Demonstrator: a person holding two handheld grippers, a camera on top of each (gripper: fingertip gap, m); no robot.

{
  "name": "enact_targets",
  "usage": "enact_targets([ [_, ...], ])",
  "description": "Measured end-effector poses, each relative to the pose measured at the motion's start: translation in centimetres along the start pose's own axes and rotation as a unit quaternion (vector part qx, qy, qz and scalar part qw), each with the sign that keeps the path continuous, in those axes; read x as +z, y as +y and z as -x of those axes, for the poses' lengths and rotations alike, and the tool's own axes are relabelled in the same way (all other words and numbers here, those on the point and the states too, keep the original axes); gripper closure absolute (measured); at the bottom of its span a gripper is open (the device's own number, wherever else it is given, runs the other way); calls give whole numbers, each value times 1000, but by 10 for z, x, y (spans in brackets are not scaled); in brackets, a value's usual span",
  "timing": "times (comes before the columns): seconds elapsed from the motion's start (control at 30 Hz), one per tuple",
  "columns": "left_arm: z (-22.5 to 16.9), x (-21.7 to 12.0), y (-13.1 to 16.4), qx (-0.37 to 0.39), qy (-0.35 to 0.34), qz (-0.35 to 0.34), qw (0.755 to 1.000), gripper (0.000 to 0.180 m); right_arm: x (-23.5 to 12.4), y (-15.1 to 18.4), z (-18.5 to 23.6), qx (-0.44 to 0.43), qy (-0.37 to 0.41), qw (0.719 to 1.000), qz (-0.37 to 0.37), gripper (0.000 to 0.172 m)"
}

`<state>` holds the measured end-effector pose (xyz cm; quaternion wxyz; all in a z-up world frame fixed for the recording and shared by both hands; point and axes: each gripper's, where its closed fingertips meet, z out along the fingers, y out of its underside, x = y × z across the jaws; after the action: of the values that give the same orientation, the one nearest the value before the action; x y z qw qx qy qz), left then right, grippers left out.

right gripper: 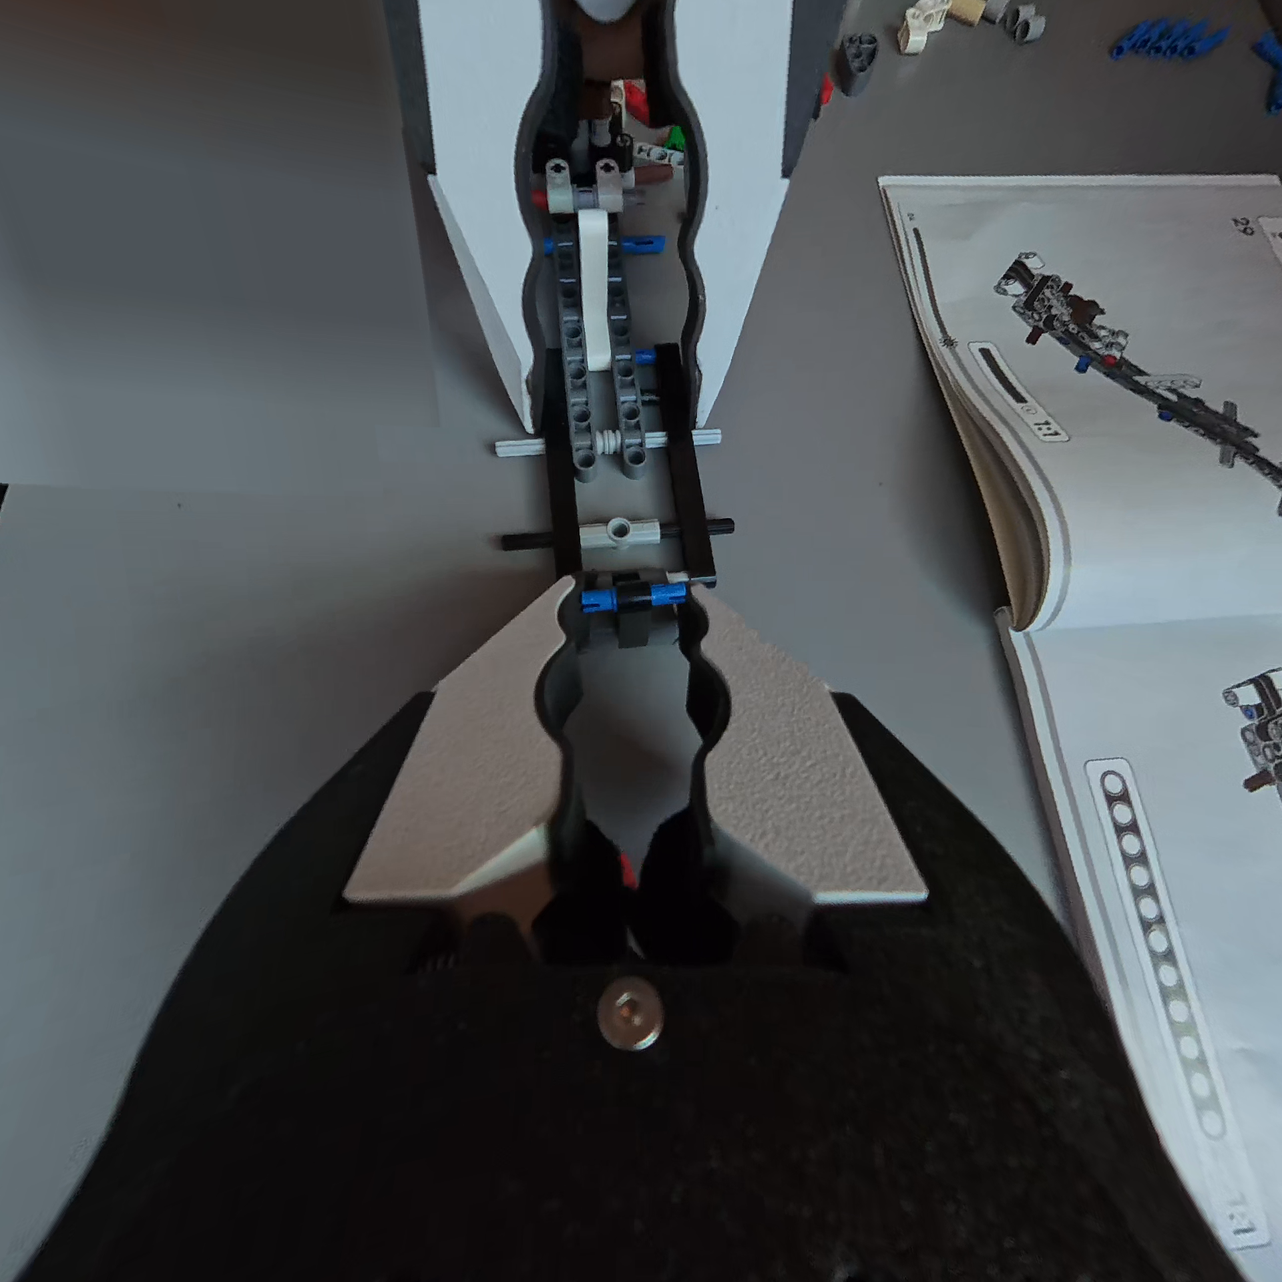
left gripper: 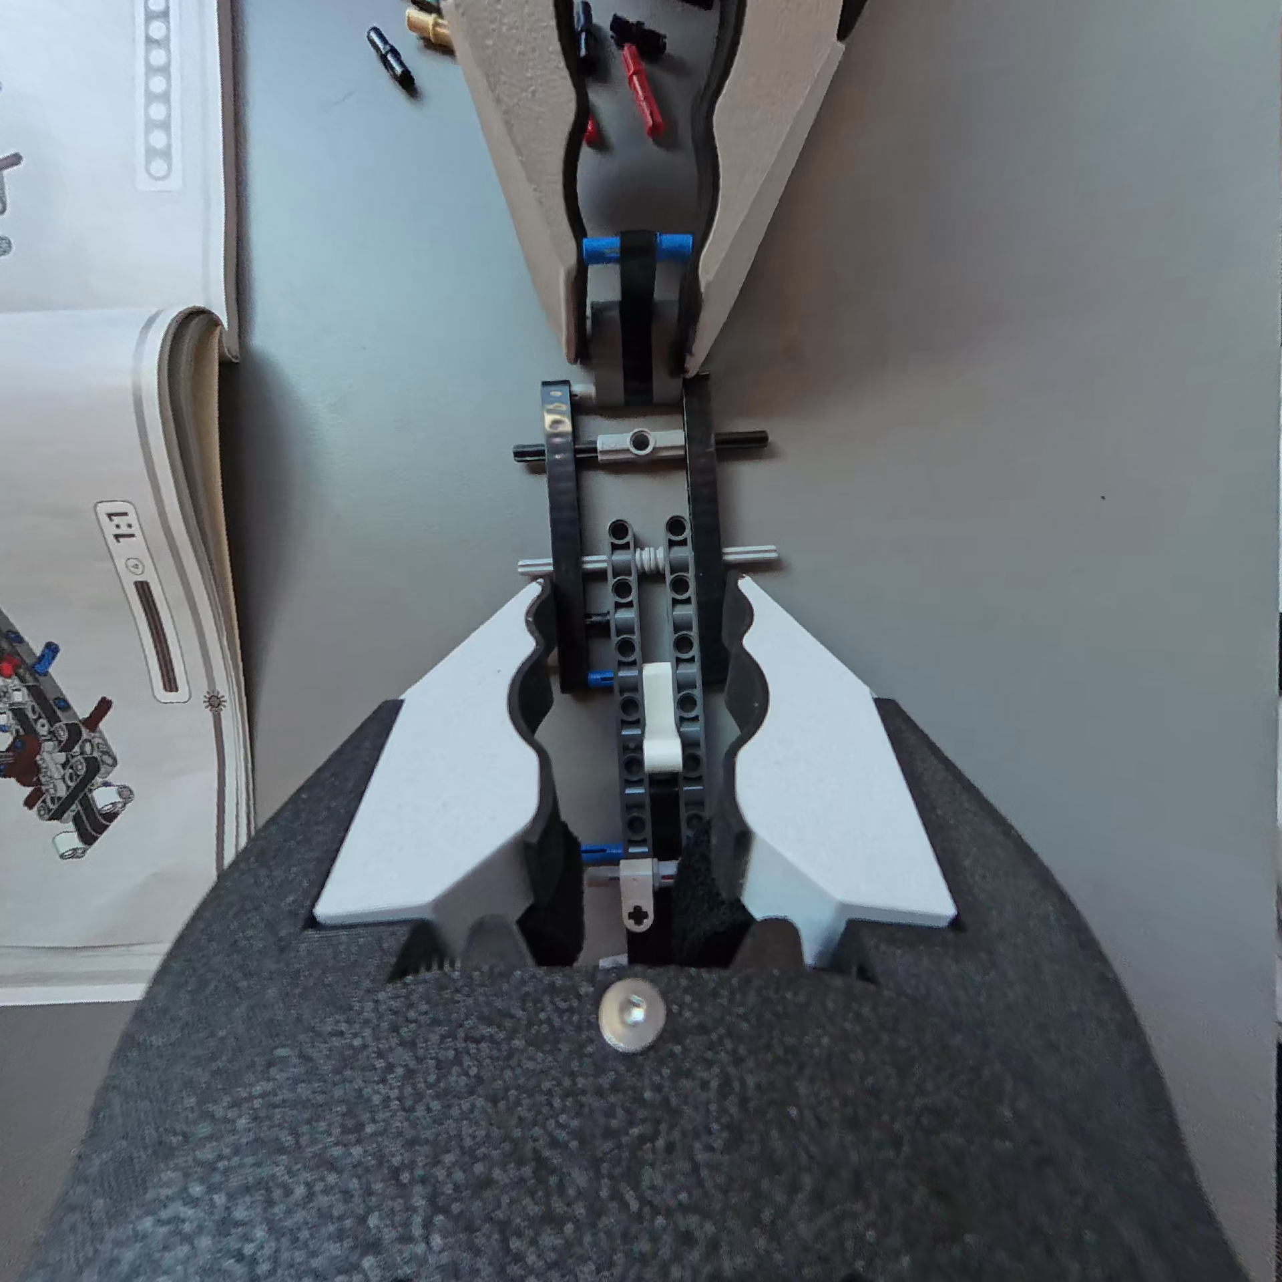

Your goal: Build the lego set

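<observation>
Together, your left hand-held gripper (left gripper: 638,610) clamps the black-beamed building-brick frame (left gripper: 628,527) steady on the table (left gripper: 1006,485) — your right hand-held gripper (right gripper: 633,603) pinches its blue-pinned end piece (right gripper: 633,598).

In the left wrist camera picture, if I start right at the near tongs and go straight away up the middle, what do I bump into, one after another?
White lever piece → light grey ridged axle → black axle with its pale grey connector → blue pin between the far tongs → loose red pin on the grey table.

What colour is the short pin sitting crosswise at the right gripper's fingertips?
Blue, with a black piece around its middle: the pin between the right gripper fingertips shows best in the right wrist view.
</observation>
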<state>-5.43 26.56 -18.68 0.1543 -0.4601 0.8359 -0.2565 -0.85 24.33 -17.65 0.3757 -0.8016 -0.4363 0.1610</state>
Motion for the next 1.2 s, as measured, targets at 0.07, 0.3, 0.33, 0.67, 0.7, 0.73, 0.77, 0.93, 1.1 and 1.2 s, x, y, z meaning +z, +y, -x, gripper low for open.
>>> enact_targets([
  [0.07, -1, 0, 0, -1, 4, 0, 1000, 134, 0, -1, 2, -32, 3, 999, -11, 147],
  [0.3, -1, 0, 0, -5, 7, -3, 1000, 134, -1, -2, 2, -20, 4, 1000, -18, 145],
  [0.33, -1, 0, 0, -5, 7, -3, 1000, 134, -1, -1, 3, -23, 1, 1000, -19, 144],
  [0.67, -1, 0, 0, -3, 8, -5, 1000, 134, 0, 8, 6, -11, -29, 1000, -2, 134],
  [0.7, -1, 0, 0, -3, 8, -5, 1000, 134, 0, 8, 6, -12, -28, 1000, 1, 134],
  [0.73, -1, 0, 0, -3, 8, -5, 1000, 134, 0, 8, 6, -19, -25, 999, 4, 135],
  [0.77, -1, 0, 0, -3, 8, -5, 1000, 134, 0, 8, 6, -27, -21, 999, 6, 135],
  [0.93, -3, 0, -1, 1, 12, -5, 1000, 134, -1, 5, 7, -50, -15, 999, 2, 148],
  [1.1, -3, 0, -1, -1, 13, -6, 1000, 134, 0, 6, 6, -33, -23, 999, -3, 147],
  [1.2, -2, 0, -1, -4, 14, -5, 1000, 134, 0, 6, 6, -36, -16, 999, 6, 148],
])
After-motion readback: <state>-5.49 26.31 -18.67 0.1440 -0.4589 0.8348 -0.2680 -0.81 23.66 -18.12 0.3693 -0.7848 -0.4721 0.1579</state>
